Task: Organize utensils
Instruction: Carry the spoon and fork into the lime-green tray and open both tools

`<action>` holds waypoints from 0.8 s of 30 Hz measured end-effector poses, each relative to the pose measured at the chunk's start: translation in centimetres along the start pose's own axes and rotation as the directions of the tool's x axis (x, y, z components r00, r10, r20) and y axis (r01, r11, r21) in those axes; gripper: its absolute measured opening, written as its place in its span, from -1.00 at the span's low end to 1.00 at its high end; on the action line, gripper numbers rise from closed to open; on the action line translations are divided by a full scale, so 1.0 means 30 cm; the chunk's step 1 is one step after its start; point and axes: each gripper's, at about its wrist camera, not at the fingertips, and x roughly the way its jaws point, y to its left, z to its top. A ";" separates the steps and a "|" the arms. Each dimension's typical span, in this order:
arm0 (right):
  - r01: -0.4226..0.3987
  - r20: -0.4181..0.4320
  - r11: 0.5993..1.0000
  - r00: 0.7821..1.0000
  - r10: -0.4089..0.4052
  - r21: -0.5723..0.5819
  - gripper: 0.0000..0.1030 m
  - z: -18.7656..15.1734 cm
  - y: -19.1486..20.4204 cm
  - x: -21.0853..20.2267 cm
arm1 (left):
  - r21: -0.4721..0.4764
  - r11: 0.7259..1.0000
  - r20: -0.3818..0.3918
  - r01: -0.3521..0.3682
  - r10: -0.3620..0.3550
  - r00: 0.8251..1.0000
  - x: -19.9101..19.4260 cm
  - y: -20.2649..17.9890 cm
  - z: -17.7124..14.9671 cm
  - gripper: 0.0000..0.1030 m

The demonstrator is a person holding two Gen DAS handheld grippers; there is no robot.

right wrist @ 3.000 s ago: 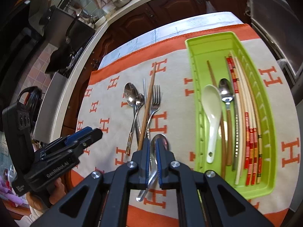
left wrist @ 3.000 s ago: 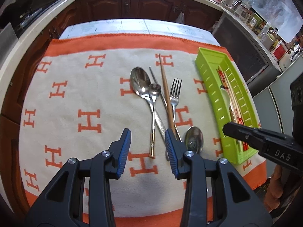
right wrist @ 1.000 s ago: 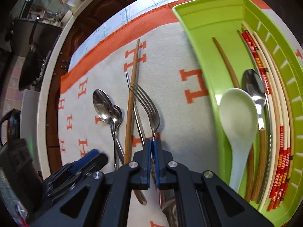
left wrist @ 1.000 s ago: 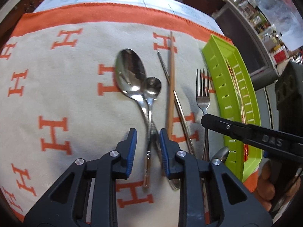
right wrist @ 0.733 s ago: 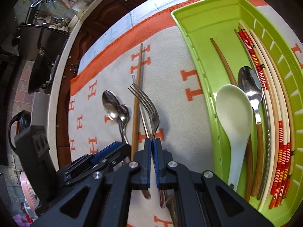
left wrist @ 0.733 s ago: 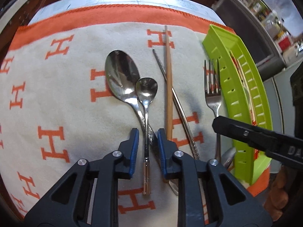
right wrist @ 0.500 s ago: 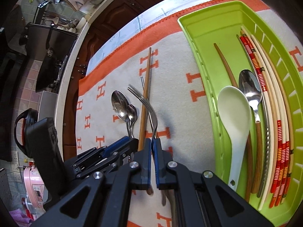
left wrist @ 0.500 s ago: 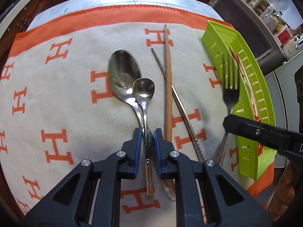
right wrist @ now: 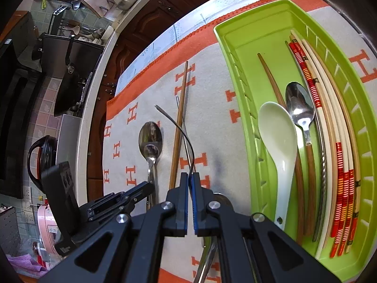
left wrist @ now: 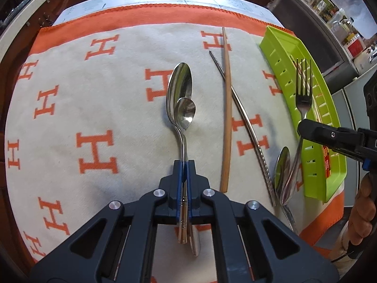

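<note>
Left wrist view: the left gripper [left wrist: 185, 165] has just been closing and is now clenched on the thin stem of a small steel spoon with a gold-toned handle end [left wrist: 186, 113], whose bowl overlaps a large steel spoon [left wrist: 179, 82] on the cream cloth with orange H letters [left wrist: 99, 108], beside a brown wooden chopstick [left wrist: 227, 108] and a twisted metal chopstick [left wrist: 249, 132]. Right wrist view: the right gripper [right wrist: 189, 176] is pinched tight on a steel fork [left wrist: 303, 94], held clear of the cloth beside the lime green plastic tray [right wrist: 238, 44], which holds a white ceramic spoon [right wrist: 278, 136], another spoon and chopsticks.
</note>
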 end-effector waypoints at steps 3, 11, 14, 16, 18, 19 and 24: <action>-0.007 0.001 1.000 1.000 0.007 -0.005 -0.96 -0.003 0.004 -0.002 | -0.011 1.000 0.013 0.001 0.000 1.000 -0.006 0.007 -0.008 -0.98; -0.020 0.008 1.000 1.000 0.020 -0.018 -0.96 -0.011 0.013 -0.014 | -0.022 0.999 0.114 0.026 -0.023 0.993 -0.105 0.009 -0.011 -1.00; -0.023 0.009 1.000 1.000 0.024 -0.021 -0.96 -0.016 0.020 -0.015 | -0.032 0.999 0.121 0.036 -0.032 0.992 -0.131 0.005 -0.009 -1.00; -0.027 0.009 0.999 1.000 0.027 -0.019 -0.96 -0.017 0.020 -0.017 | -0.036 0.997 0.122 0.061 -0.056 0.991 -0.150 -0.009 -0.002 -1.00; -0.032 0.011 0.999 0.999 0.033 -0.021 -0.96 -0.022 0.020 -0.025 | -0.026 0.996 0.133 0.083 -0.079 0.988 -0.182 -0.033 0.001 -1.00; -0.033 0.013 0.999 0.999 0.034 -0.022 -0.96 -0.024 0.023 -0.031 | -0.020 0.995 0.140 0.095 -0.091 0.986 -0.197 -0.051 0.005 -1.00; -0.064 0.024 0.998 0.998 0.064 -0.012 -0.96 -0.016 0.012 -0.085 | 0.016 0.986 0.169 0.166 -0.167 0.972 -0.258 -0.184 0.047 -1.00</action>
